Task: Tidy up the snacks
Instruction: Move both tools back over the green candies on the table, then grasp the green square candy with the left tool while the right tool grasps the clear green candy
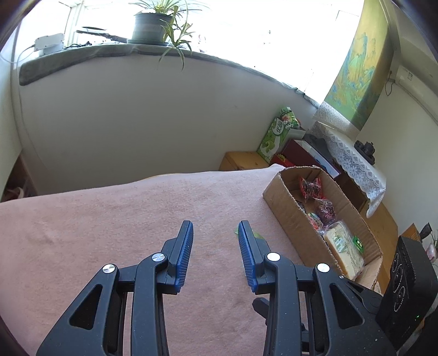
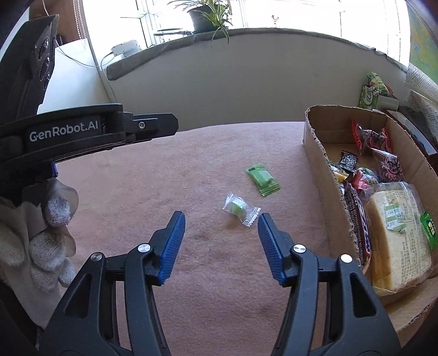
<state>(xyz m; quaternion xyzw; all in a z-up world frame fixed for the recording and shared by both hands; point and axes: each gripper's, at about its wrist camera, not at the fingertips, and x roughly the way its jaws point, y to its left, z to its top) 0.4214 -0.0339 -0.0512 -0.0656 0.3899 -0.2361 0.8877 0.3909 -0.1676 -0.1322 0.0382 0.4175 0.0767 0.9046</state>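
Blue ribbed pads of the right gripper [image 2: 221,221] stood spread above the pink blanket [image 2: 169,178], with nothing pinched between them. Just ahead of its right fingertip lay a clear-wrapped candy [image 2: 241,209] with a green centre, close to that pad but apart from it. A little farther out and slightly right sat a green wrapped candy [image 2: 262,179], also loose on the blanket. Off to the right of the claw, a cardboard box [image 2: 317,153] rested on the blanket, holding a wrapped loaf of bread [image 2: 397,235], a long bar in a blue-lettered wrapper, and several red and dark snack packets.

To the left of that claw, a hand in a white glove [image 2: 46,227] gripped the left gripper [image 1: 215,225], whose own jaws hung partly spread over bare blanket, holding nothing. A scrap of green wrapper peeked out behind its right finger. Beyond both, a potted plant [image 1: 153,24] sat on the windowsill.
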